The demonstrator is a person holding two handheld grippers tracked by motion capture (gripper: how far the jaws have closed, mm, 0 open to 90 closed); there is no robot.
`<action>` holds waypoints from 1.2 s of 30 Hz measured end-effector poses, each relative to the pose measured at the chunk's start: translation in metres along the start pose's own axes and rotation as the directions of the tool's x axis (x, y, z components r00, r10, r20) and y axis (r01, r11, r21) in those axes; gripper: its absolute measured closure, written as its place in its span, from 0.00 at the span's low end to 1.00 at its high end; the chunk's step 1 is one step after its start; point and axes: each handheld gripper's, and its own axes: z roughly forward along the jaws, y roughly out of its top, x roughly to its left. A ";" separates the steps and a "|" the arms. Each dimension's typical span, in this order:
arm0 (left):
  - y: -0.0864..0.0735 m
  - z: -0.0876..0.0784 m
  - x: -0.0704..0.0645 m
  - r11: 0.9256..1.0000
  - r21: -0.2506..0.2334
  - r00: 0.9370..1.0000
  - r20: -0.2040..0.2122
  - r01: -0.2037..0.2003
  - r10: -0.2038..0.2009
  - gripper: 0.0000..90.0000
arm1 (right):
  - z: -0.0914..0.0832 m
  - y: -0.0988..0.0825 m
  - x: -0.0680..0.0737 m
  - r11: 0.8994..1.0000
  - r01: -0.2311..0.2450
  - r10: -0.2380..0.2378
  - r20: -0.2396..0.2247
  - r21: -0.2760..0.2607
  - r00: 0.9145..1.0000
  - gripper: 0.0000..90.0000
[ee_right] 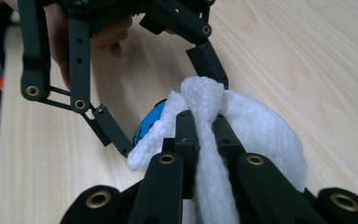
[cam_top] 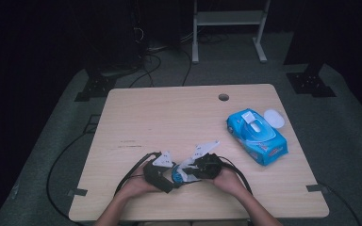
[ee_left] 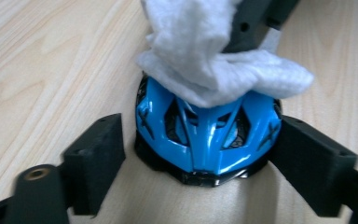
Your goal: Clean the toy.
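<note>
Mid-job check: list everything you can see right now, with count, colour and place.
toy helmet: one, glossy blue and black, near table edge, between the left jaws
wipe: one, white, draped on the helmet's top
wipes pack: one, blue, lid flipped open, right side of table
table: one, light wood
metal stand: one, white, on the floor beyond
left gripper: black, flanks the helmet; contact unclear
right gripper: black, shut on the wipe

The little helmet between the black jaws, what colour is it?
The toy helmet is shiny blue with black vents and a black rim, seen best in the left gripper view.
</note>
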 end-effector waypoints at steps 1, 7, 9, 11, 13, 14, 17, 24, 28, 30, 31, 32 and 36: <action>0.002 0.002 -0.001 1.000 0.006 1.000 -0.010 0.003 -0.003 0.25 | 0.002 0.001 0.002 1.000 0.000 0.000 0.001 0.005 1.000 0.93; 0.002 0.004 -0.004 1.000 0.005 0.999 -0.032 -0.008 0.008 0.26 | 0.025 0.013 0.024 0.992 0.104 -0.101 -0.040 0.070 0.994 0.93; 0.001 0.003 -0.004 1.000 0.002 0.999 -0.033 -0.011 0.011 0.26 | 0.025 0.016 0.022 0.991 0.104 -0.101 -0.043 0.080 0.994 0.93; 0.002 0.004 -0.004 1.000 0.002 0.999 -0.032 -0.010 0.010 0.26 | 0.020 0.014 0.013 0.994 0.084 -0.083 -0.019 0.073 0.996 0.93; 0.002 0.004 -0.004 1.000 -0.001 0.999 -0.032 -0.013 0.013 0.26 | 0.014 0.013 0.005 0.998 0.028 -0.028 0.014 0.052 0.999 0.94; 0.002 0.004 -0.004 1.000 -0.001 0.999 -0.032 -0.013 0.013 0.26 | 0.014 0.013 0.005 0.998 0.028 -0.028 0.014 0.052 0.999 0.94; 0.002 0.005 -0.004 1.000 -0.005 0.999 -0.032 -0.016 0.015 0.26 | 0.025 0.016 0.012 0.998 0.007 -0.006 -0.027 0.058 1.000 0.95; 0.002 0.005 -0.005 1.000 -0.009 0.999 -0.039 -0.007 0.007 0.26 | 0.030 0.023 0.012 0.995 0.060 -0.064 0.054 0.076 0.996 0.94; 0.002 0.005 -0.005 1.000 -0.010 0.999 -0.040 -0.010 0.010 0.26 | 0.022 0.018 -0.001 0.999 -0.007 0.004 0.066 0.052 0.998 0.94; 0.001 0.005 -0.005 1.000 -0.013 0.999 -0.037 -0.007 0.007 0.26 | 0.026 0.018 0.004 0.999 -0.008 0.006 0.059 0.050 0.998 0.94; 0.001 0.005 -0.005 1.000 -0.013 0.999 -0.038 -0.007 0.006 0.26 | 0.029 0.019 0.008 0.998 0.007 -0.010 0.061 0.059 0.998 0.94; 0.001 0.005 -0.005 1.000 -0.013 0.999 -0.038 -0.007 0.006 0.26 | 0.029 0.019 0.008 0.998 0.007 -0.010 0.061 0.059 0.998 0.94; 0.001 0.005 -0.006 1.000 -0.011 0.999 -0.044 -0.006 0.005 0.26 | 0.026 0.024 0.007 0.994 0.037 -0.046 0.091 0.099 0.995 0.94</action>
